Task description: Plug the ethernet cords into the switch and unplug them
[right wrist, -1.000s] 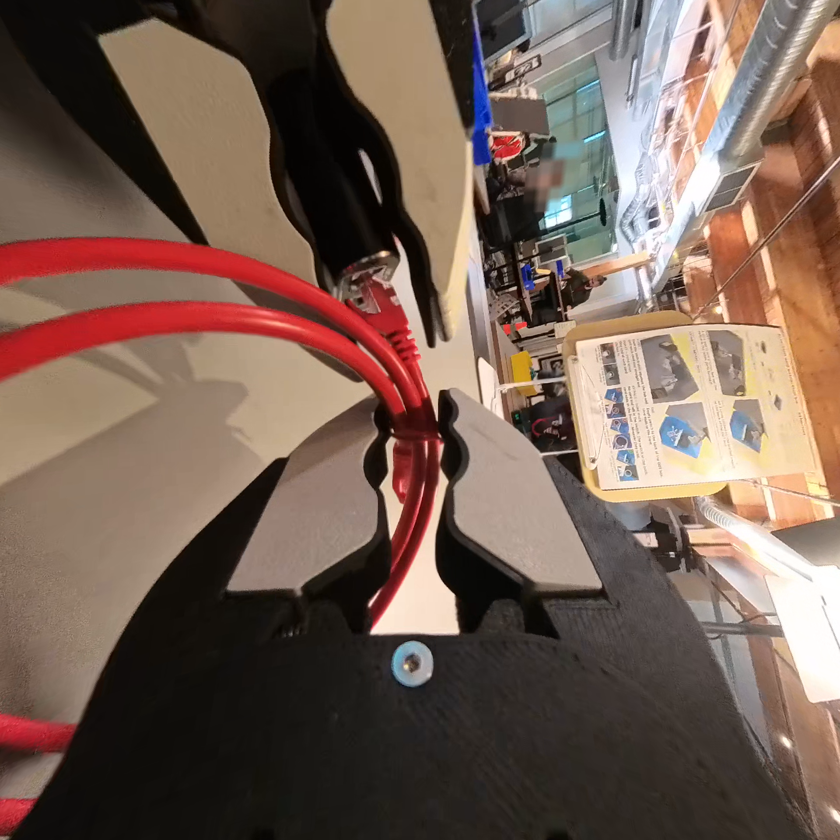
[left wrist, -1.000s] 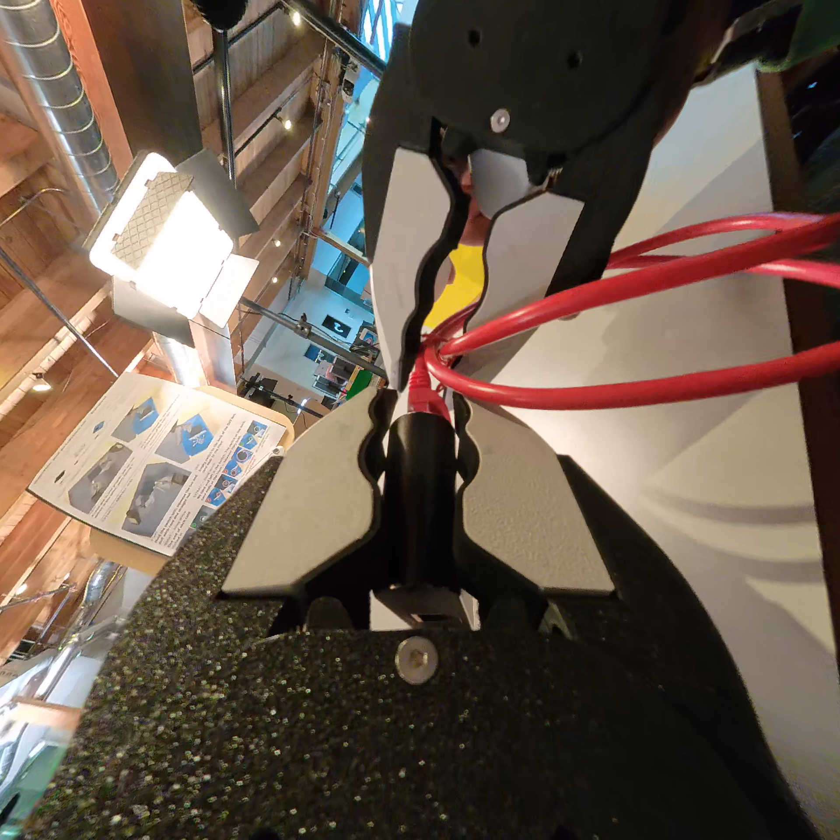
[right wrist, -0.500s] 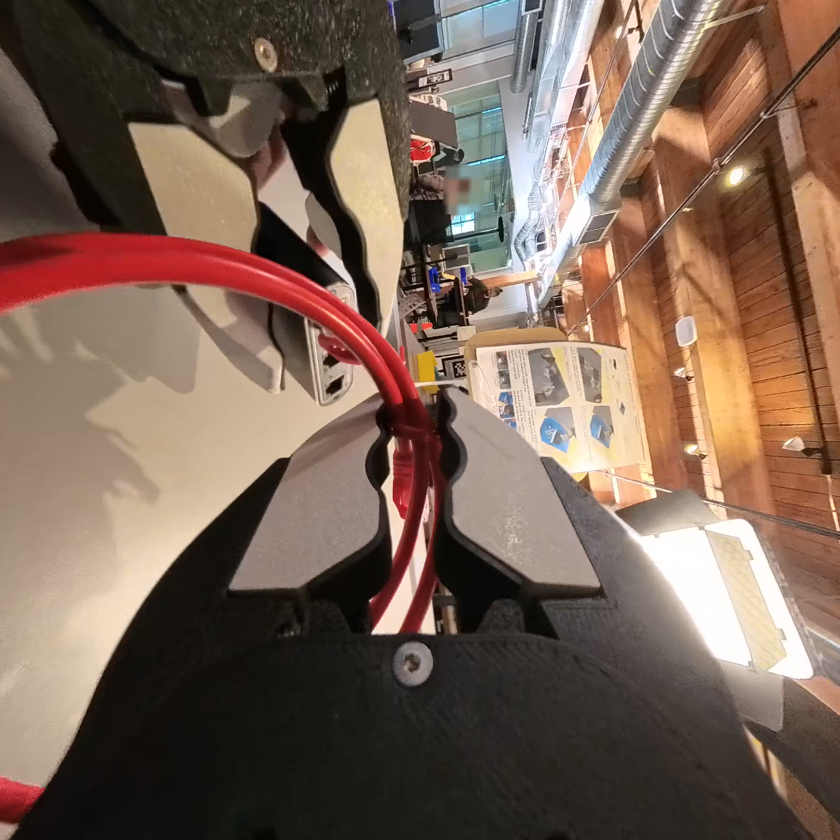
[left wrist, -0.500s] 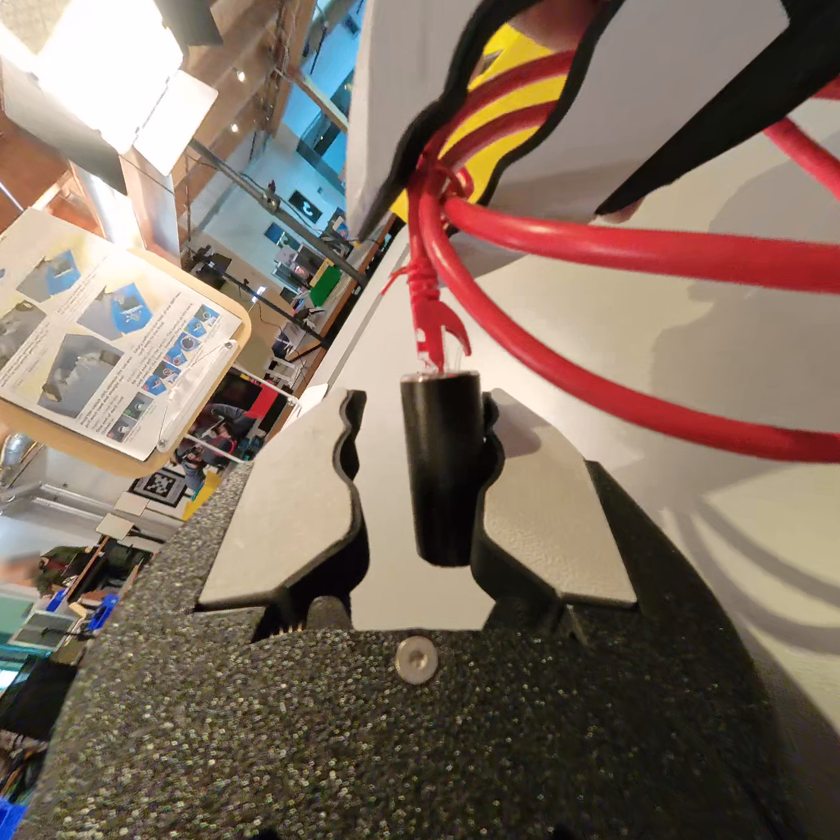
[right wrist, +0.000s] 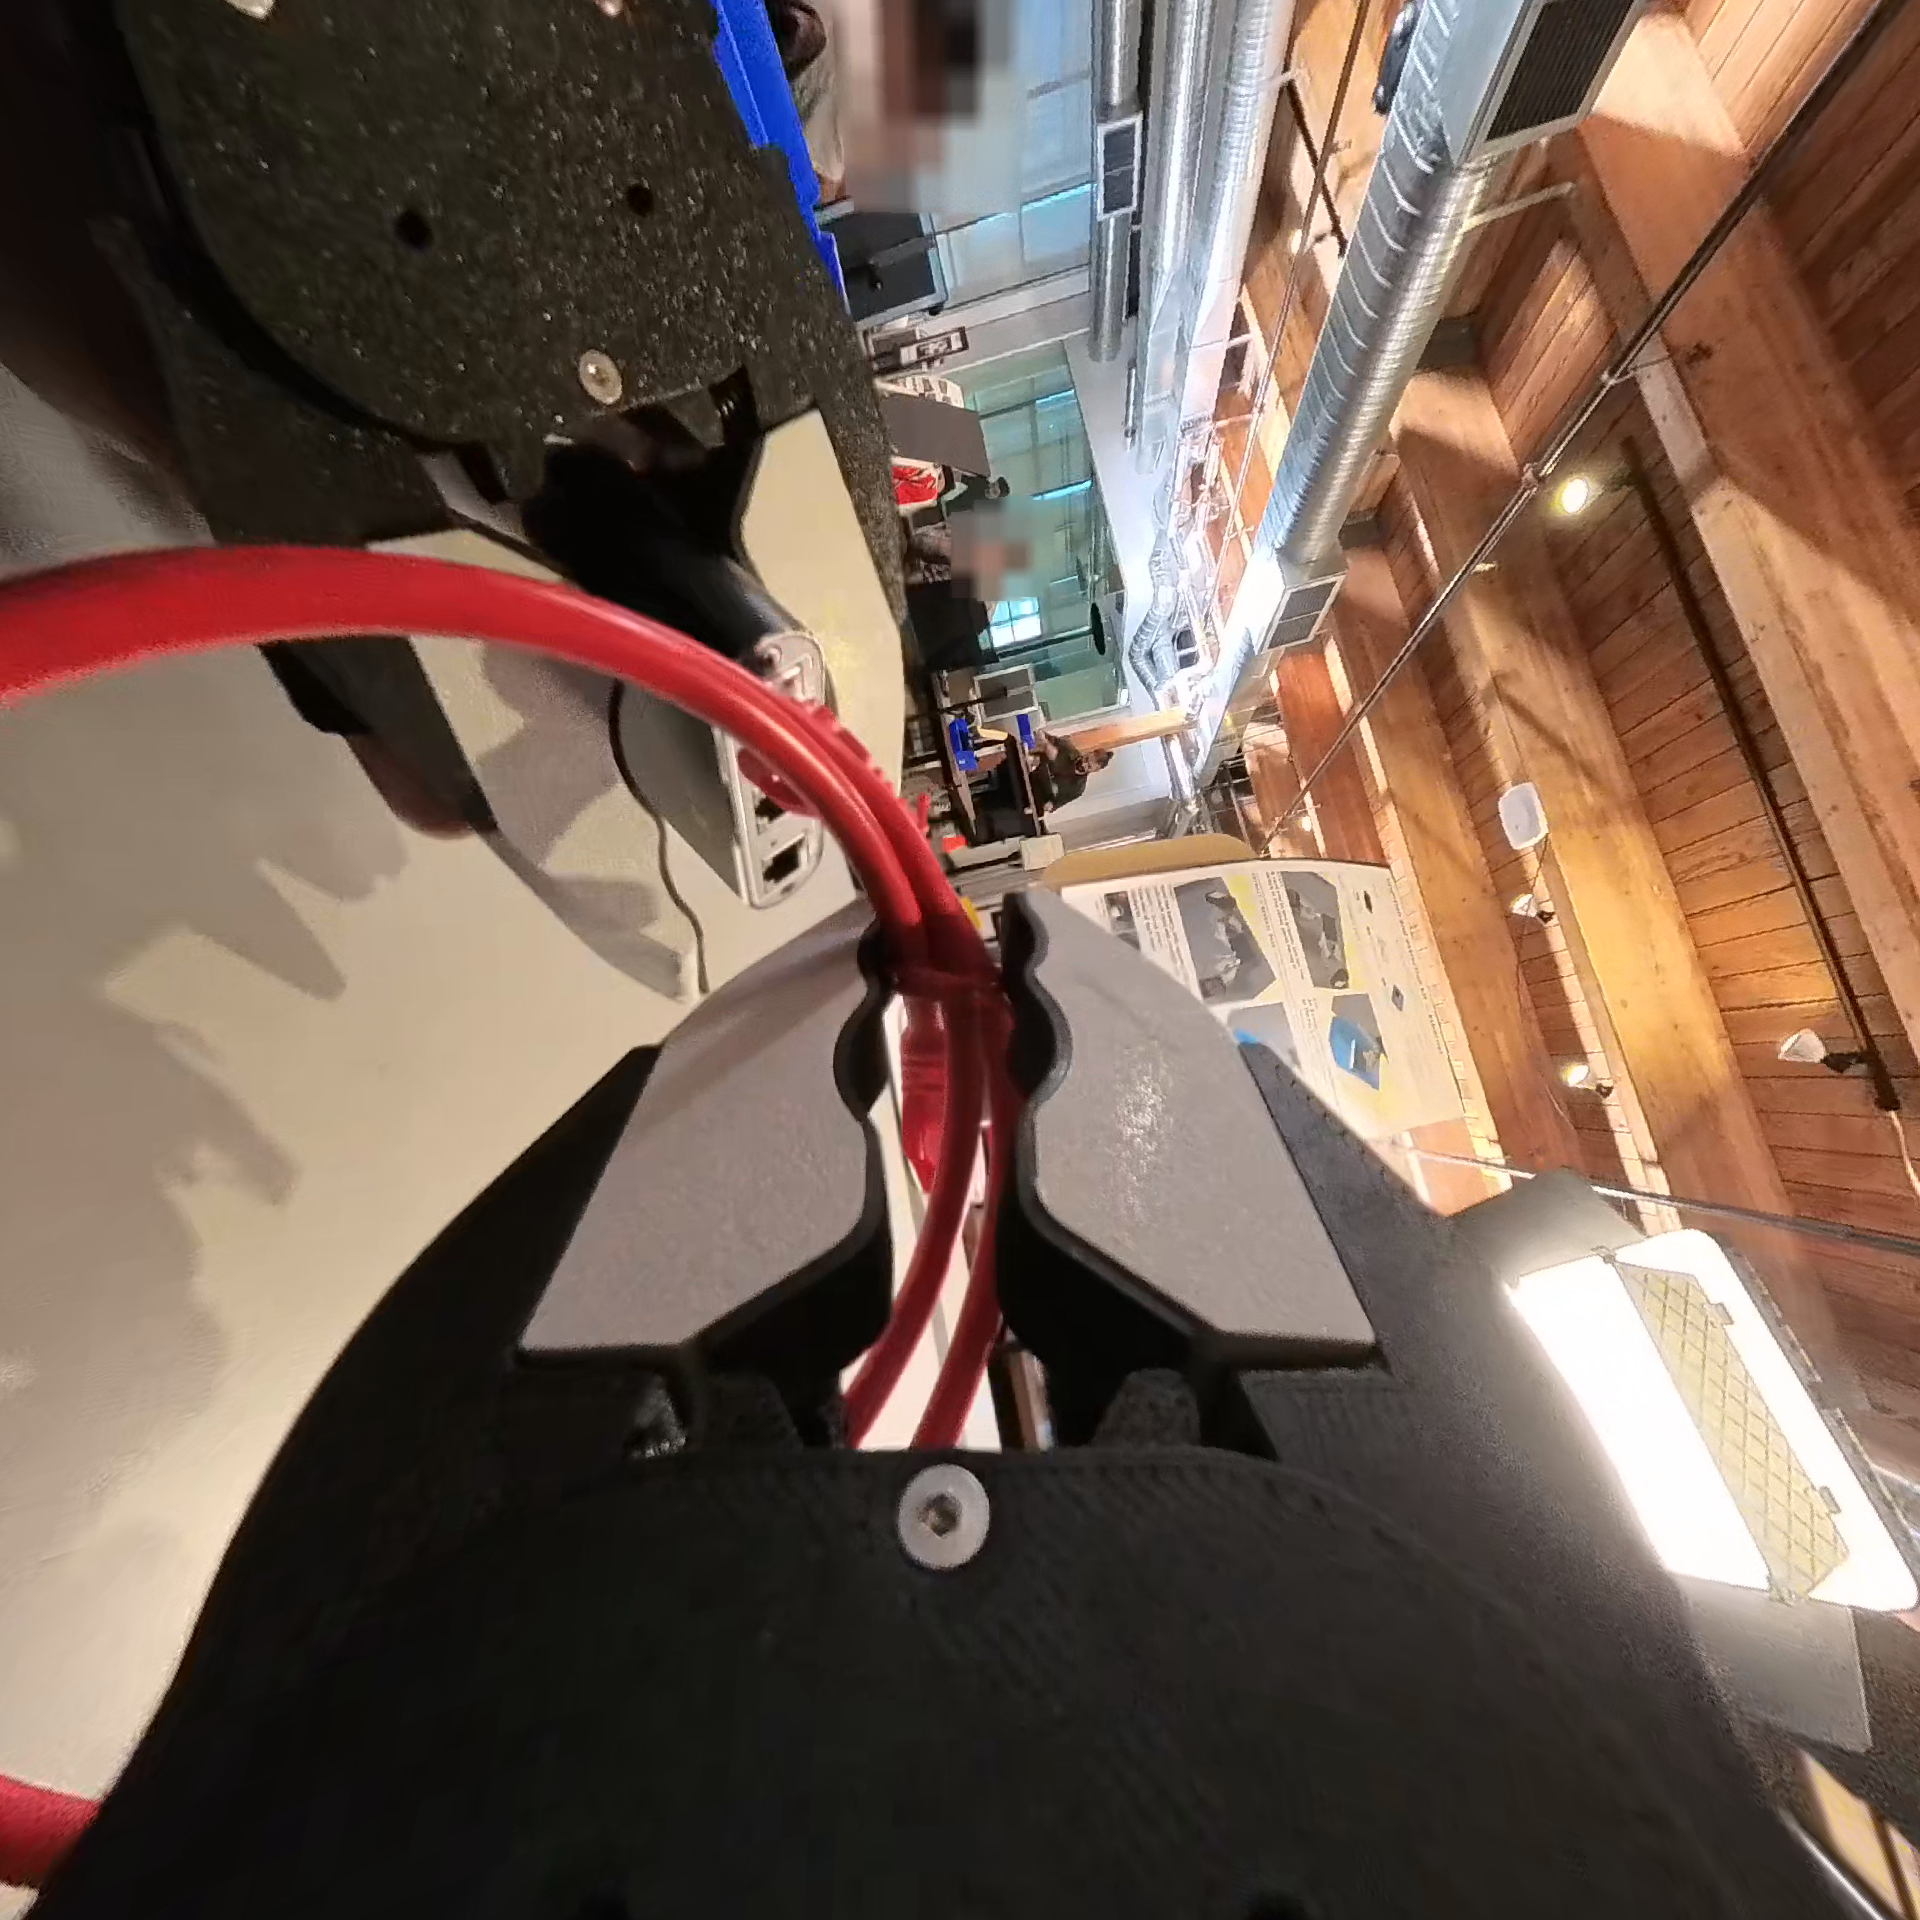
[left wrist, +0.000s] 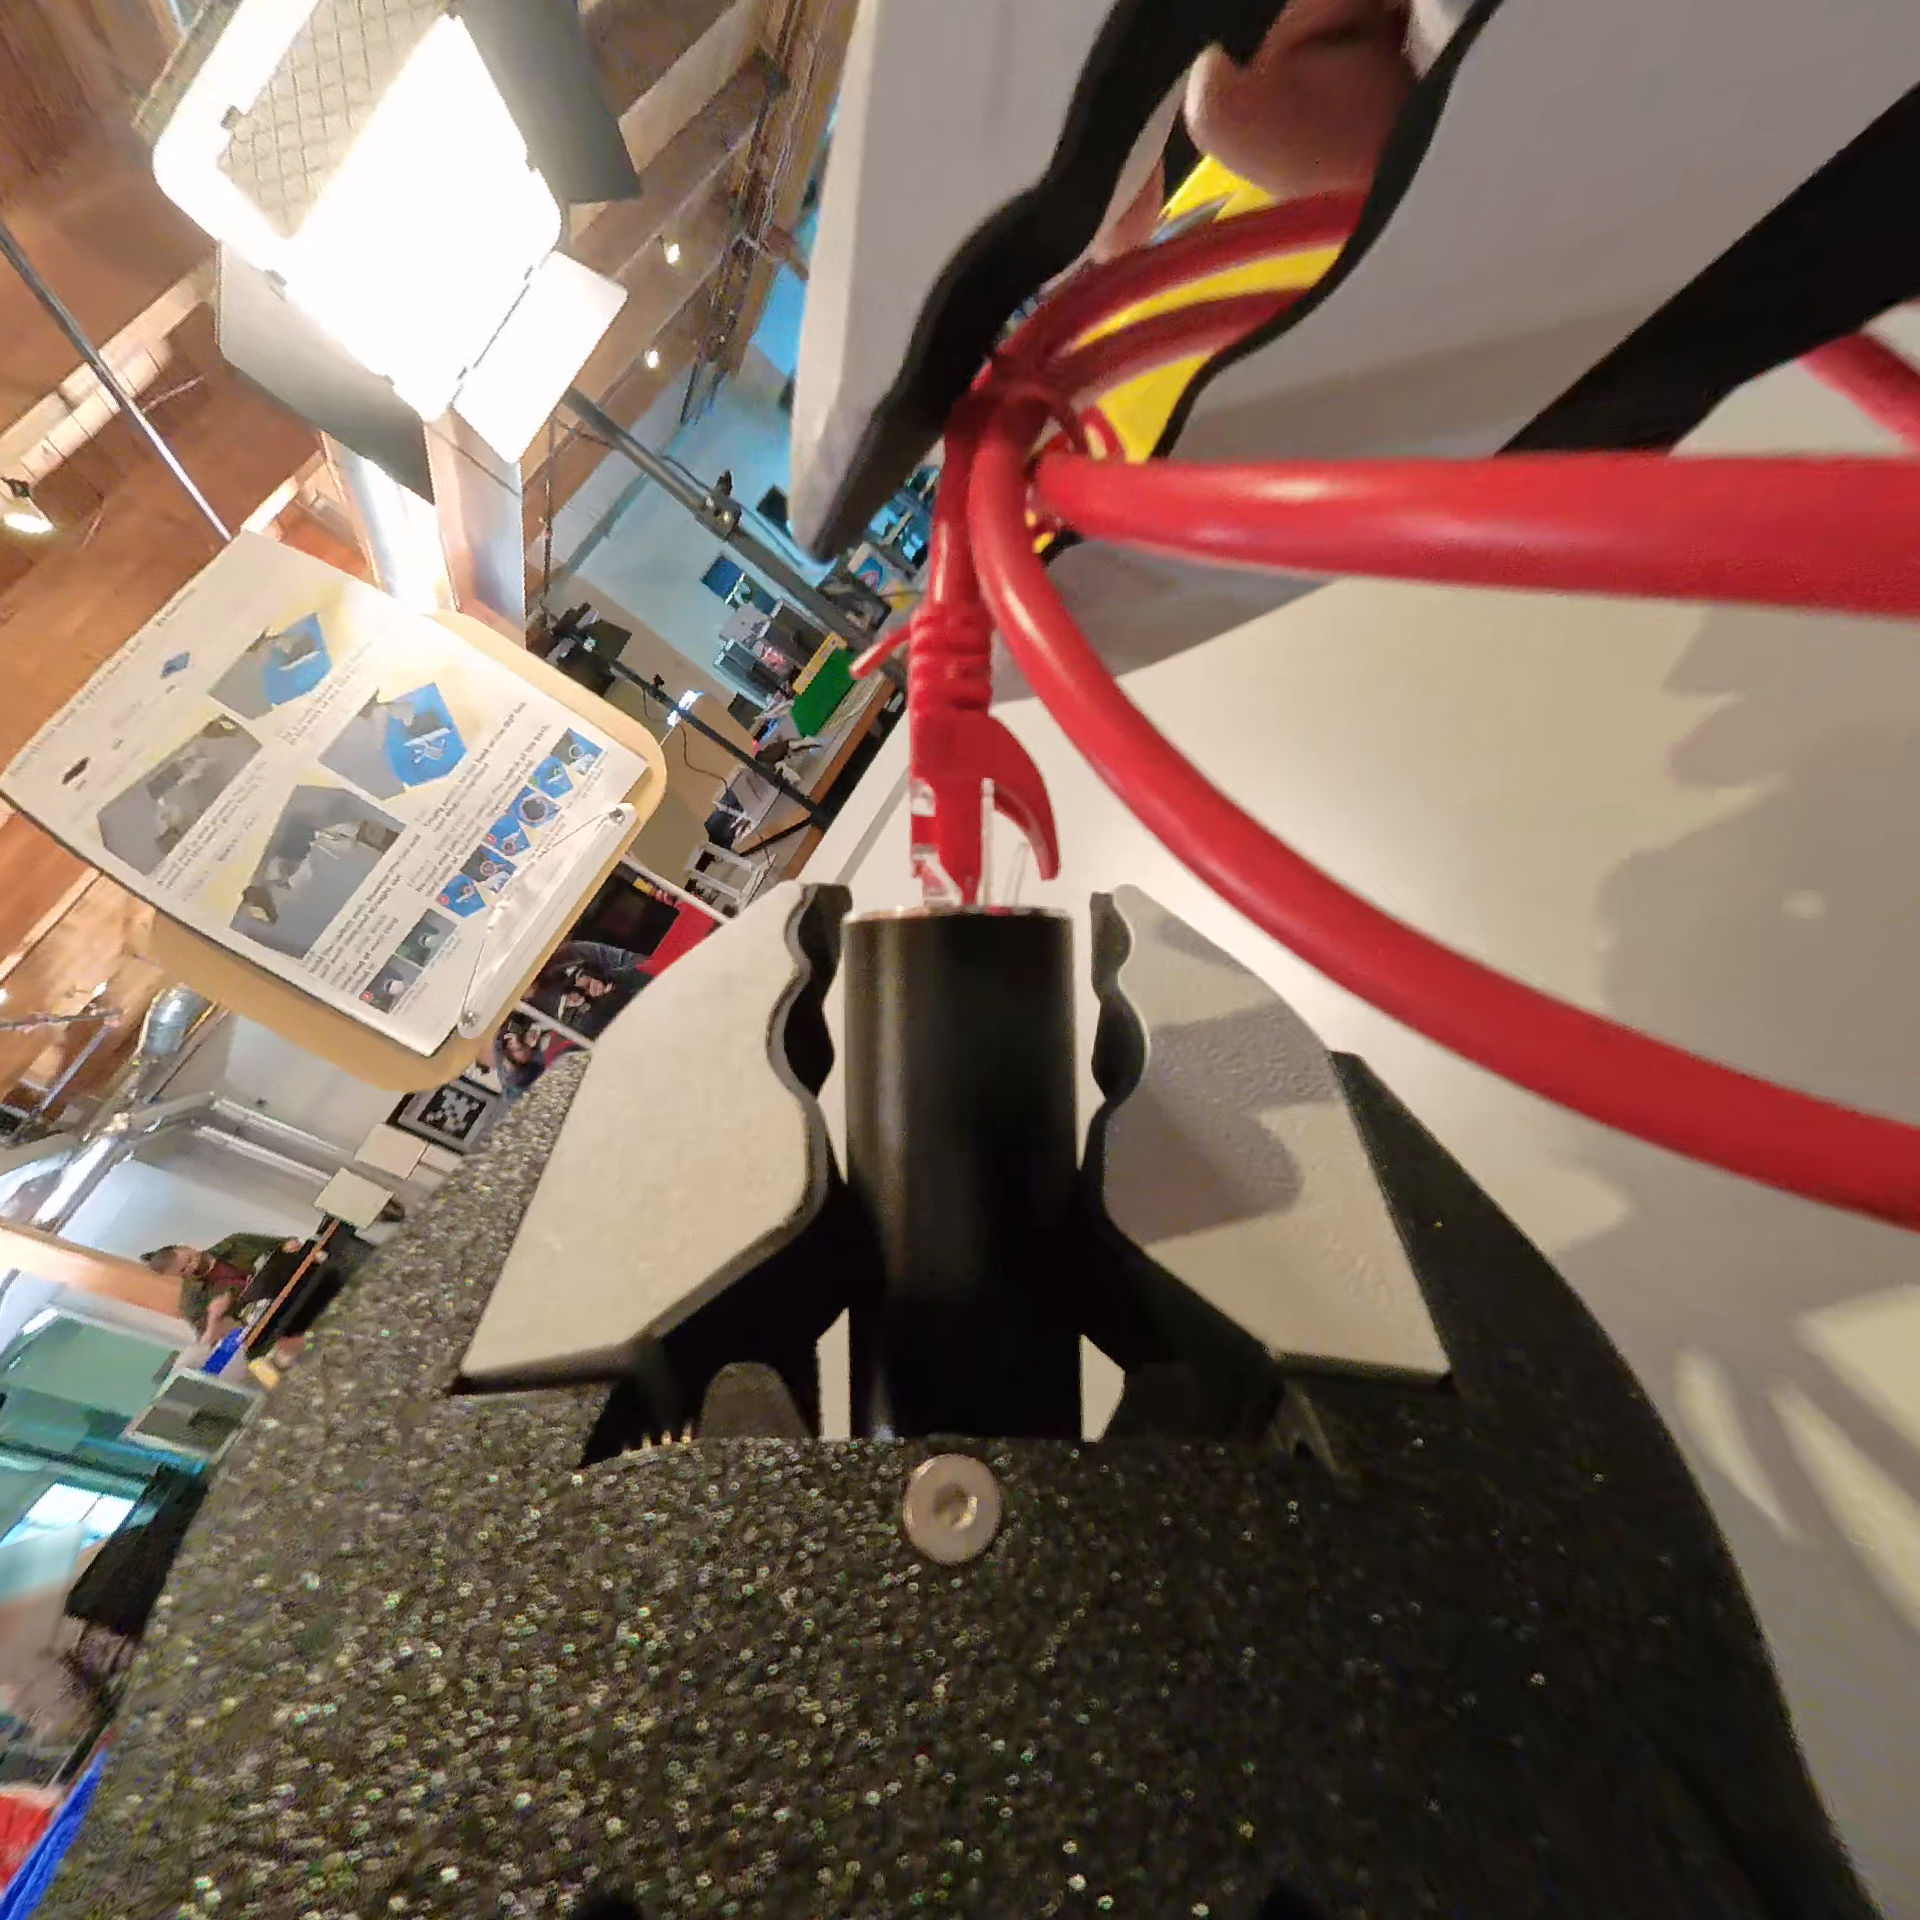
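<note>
My left gripper [left wrist: 961,914] is shut on the black switch [left wrist: 956,1091], which I see edge-on between its fingers. A red ethernet plug [left wrist: 951,790] points down onto the switch's top edge, with its clear tip at the port. My right gripper [left wrist: 997,416] hangs just above and is shut on the red ethernet cords [left wrist: 1455,520]. In the right wrist view my right gripper [right wrist: 945,930] pinches two red cords [right wrist: 416,592] at its fingertips. Just beyond it is the left gripper [right wrist: 717,748] with the switch [right wrist: 675,758] and its port face. The cords loop off to the left.
The white tabletop [left wrist: 1455,831] lies beside both grippers and also shows in the right wrist view [right wrist: 260,935]. A clipboard with an instruction sheet [left wrist: 343,790] and a bright light panel [left wrist: 384,197] stand beyond the table edge. A thin black wire [right wrist: 675,883] runs from the switch. About 5 cm separates my left fingertips from my right.
The red plug sat deep in the switch a second ago; now only its tip meets the port. My left jaws widened briefly and are tight on the switch again. The views have tilted.
</note>
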{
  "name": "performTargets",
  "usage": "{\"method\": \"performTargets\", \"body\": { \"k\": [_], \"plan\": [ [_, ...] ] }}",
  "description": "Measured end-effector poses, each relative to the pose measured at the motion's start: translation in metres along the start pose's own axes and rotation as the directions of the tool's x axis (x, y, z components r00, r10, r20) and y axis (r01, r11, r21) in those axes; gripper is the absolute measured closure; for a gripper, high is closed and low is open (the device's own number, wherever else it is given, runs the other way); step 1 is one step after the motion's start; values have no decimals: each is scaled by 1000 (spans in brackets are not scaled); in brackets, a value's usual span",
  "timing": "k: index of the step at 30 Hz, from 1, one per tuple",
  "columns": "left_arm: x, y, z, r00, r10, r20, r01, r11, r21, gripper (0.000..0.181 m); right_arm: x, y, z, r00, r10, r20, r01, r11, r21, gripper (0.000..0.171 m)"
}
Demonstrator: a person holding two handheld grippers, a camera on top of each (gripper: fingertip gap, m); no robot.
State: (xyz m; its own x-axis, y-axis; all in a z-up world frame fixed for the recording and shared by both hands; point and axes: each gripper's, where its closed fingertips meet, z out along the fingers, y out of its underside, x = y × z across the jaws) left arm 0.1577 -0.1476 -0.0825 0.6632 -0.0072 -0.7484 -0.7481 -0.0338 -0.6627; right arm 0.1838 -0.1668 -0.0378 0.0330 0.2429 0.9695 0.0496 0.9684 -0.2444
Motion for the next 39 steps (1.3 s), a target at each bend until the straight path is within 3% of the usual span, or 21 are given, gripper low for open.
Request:
{"method": "performTargets", "body": {
  "k": [5,13,20,26,30,34,37,39],
  "plan": [
    [-12,6,-3,997,-58,51,60,998,-31,133,12,13,-7,999,25,-20,-26,999,-39,147],
    [-26,3,-9,978,-199,61,197,980,37,133,49,49,-36,971,227,-77,-230,973,-34,147],
    [-14,-10,-5,979,-205,14,204,977,59,132,62,61,-59,850,526,18,-525,845,103,141],
    [-11,-2,-1,981,-192,2,192,981,13,133,85,53,-80,750,657,68,-652,719,241,140],
    [-21,3,-5,961,-276,6,275,961,25,133,94,77,-88,720,694,3,-678,702,217,143],
    [-33,-5,-14,916,-397,-50,400,909,119,133,89,113,-82,655,753,-69,-743,658,123,145],
    [-38,-28,-25,862,-483,-155,507,826,245,133,57,126,-59,708,704,-51,-705,709,-15,143],
    [-40,-52,-38,809,-518,-279,588,728,354,133,35,122,-40,769,639,-27,-639,766,-72,140]
  ]
}}
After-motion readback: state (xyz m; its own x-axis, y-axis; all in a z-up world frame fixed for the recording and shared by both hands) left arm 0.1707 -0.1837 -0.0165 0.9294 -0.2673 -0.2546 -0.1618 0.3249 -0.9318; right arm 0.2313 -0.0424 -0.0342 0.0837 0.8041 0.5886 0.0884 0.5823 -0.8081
